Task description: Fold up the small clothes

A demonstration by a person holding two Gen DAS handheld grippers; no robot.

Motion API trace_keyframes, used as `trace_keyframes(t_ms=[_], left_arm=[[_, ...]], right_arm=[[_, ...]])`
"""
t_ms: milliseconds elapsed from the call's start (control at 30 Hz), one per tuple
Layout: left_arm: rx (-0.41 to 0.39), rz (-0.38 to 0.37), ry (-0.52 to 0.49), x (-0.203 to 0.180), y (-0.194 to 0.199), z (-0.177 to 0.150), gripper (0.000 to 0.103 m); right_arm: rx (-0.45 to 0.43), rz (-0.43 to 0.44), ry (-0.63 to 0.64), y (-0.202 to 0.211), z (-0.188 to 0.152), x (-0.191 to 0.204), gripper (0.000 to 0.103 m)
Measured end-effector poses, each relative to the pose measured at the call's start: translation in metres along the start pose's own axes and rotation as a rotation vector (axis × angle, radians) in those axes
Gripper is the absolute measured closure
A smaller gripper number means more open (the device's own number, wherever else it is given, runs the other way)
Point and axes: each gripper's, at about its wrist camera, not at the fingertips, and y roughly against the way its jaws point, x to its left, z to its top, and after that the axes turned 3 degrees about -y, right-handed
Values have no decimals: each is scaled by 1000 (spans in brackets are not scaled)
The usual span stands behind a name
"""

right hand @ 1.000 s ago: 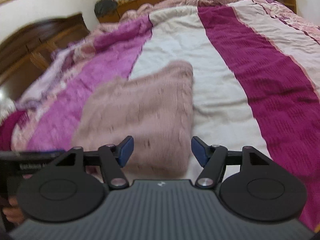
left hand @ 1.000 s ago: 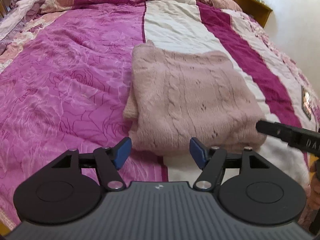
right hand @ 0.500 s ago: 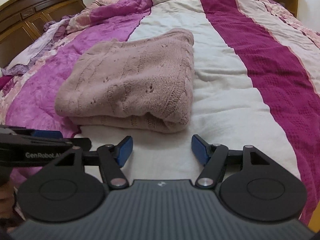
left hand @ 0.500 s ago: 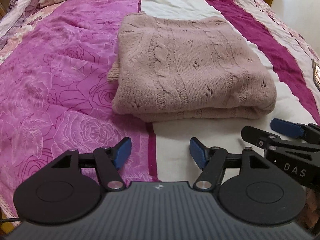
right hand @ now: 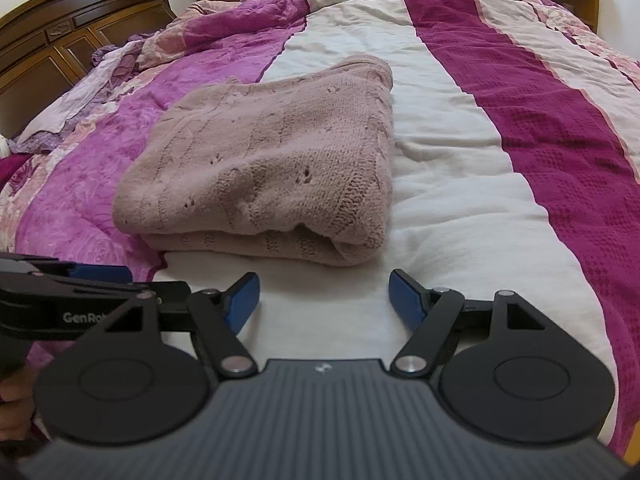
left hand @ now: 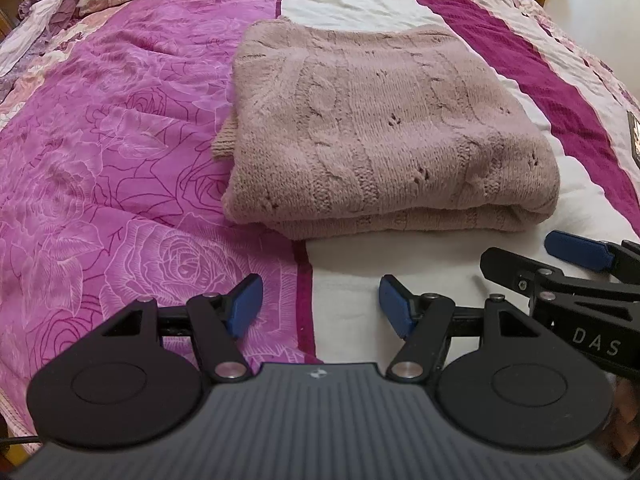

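A folded dusty-pink knitted sweater [left hand: 380, 132] lies on the bed, its folded edge facing me; the right wrist view shows the same sweater [right hand: 264, 176] from the right. My left gripper [left hand: 320, 304] hangs open just short of that near edge, nothing between its blue pads. My right gripper [right hand: 324, 300] is also short of the sweater's near right corner; its jaws are opening and hold nothing. Each gripper shows in the other's view: the right gripper [left hand: 576, 256] at the right, the left gripper [right hand: 100, 276] at the left.
The bed is covered by a quilt striped in rose-print magenta [left hand: 100, 160], white [right hand: 452, 208] and dark crimson [right hand: 560, 140]. Crumpled bedding [right hand: 120, 60] lies by a wooden headboard [right hand: 60, 40]. A small dark object [left hand: 634, 140] sits at the quilt's right edge.
Both grippers have dropped and tilted down towards the sweater's near edge, so it looks larger and nearer. The right jaws have spread slightly wider.
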Motion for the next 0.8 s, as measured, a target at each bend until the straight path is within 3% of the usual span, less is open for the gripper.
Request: trace_keyframes(t_ms=[800], left_arm=[[5, -6, 7, 3, -2, -1, 31]], right_arm=[[0, -2, 2, 0, 0, 1, 29]])
